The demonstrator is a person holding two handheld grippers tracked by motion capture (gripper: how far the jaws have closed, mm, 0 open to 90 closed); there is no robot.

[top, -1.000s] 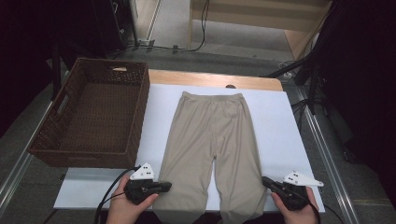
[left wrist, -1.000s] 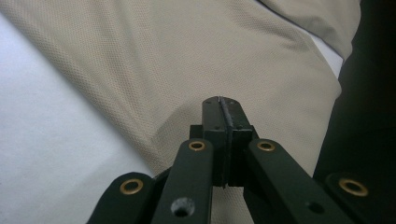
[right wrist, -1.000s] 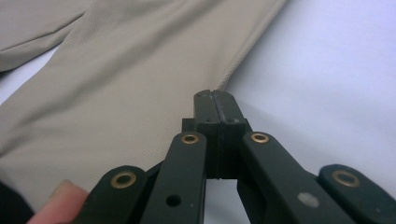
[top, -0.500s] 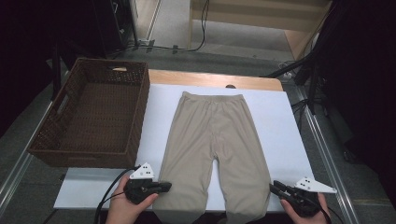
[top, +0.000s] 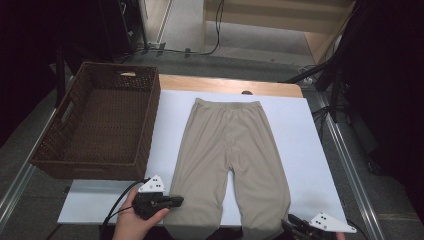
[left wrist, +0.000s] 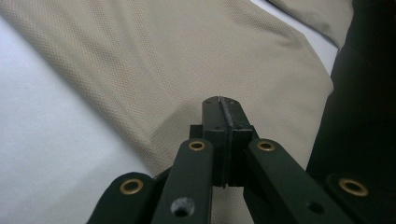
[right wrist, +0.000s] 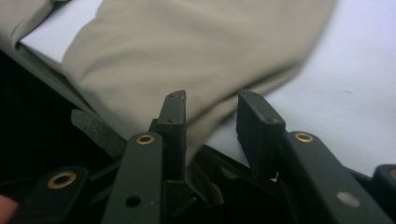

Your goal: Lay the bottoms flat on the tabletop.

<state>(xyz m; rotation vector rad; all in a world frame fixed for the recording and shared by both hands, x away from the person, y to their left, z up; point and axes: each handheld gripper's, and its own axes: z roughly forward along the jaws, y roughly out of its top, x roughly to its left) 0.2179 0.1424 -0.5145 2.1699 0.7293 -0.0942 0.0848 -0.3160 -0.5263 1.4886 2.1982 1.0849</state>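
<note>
At the near edge of the table, the left gripper (top: 172, 202) lies low in the person's left hand (top: 135, 222), its tips on the outer hem of the left leg of the beige trousers (top: 230, 160). In the left gripper view its jaws are pressed fully together with the leg's cloth spread right under and around the tips; whether a fold is pinched between them is hard to make out from this angle, since the pads meet with no visible cloth in the seam.

At the bottom right corner of the high view, the right gripper (top: 295, 229) sits just off the hem of the right leg, half cut off by the frame. In the right gripper view (right wrist: 212, 109) its jaws stand partly apart and have just been opening; the edge of the trouser leg runs down into the gap between them, lying against one jaw while the other stands clear of the cloth.

The trousers lie flat and face up on the white sheet (top: 300, 135) that covers the table, legs toward the person and spread slightly apart, waistband toward the far edge. Left of them, touching the sheet's edge, stands a brown wicker basket (top: 50, 150). Beyond the waistband a strip of bare wooden tabletop (top: 225, 84) shows, and past that the dark floor with cables (top: 215, 35).
</note>
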